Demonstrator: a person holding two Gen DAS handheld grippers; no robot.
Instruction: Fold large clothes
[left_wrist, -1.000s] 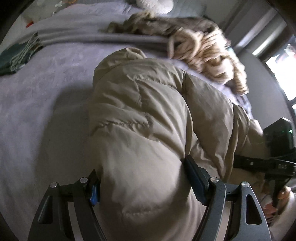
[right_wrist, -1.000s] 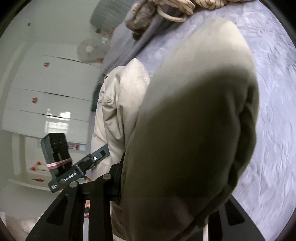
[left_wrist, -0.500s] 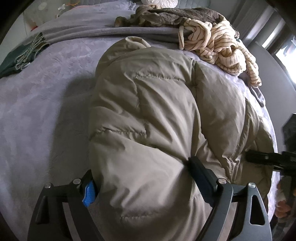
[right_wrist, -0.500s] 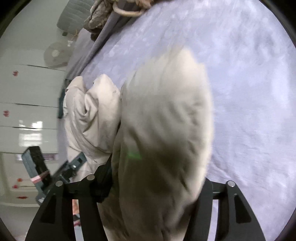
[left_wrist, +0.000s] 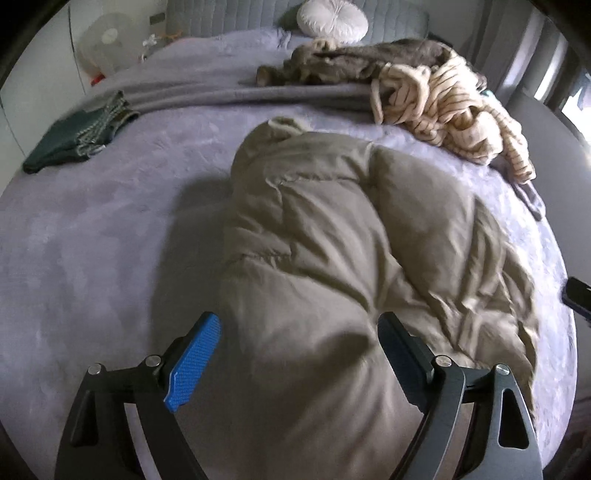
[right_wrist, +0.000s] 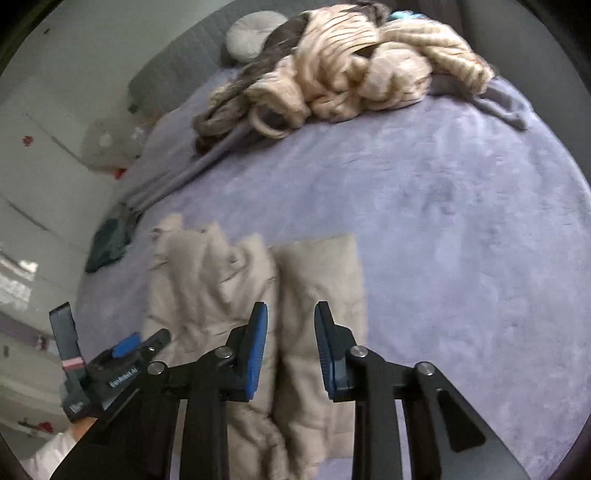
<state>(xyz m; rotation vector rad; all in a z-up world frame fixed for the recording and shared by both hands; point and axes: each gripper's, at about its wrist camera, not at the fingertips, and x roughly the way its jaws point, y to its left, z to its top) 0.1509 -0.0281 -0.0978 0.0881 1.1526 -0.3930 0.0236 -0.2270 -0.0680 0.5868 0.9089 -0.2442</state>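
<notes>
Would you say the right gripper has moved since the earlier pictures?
Yes. The right gripper has let go and lifted away from the jacket lying on the bed.

Quick count: one bed (left_wrist: 92, 258), and one puffy beige coat (left_wrist: 351, 240) lying on it. Three more clothing bits: one striped cream piece (left_wrist: 454, 107), one grey-brown piece (left_wrist: 351, 62), one dark green folded one (left_wrist: 70, 140). One round pillow (left_wrist: 332, 20), one fan (left_wrist: 105, 46). Two grippers, left (left_wrist: 299, 354) and right (right_wrist: 291, 350), two fingers each.
</notes>
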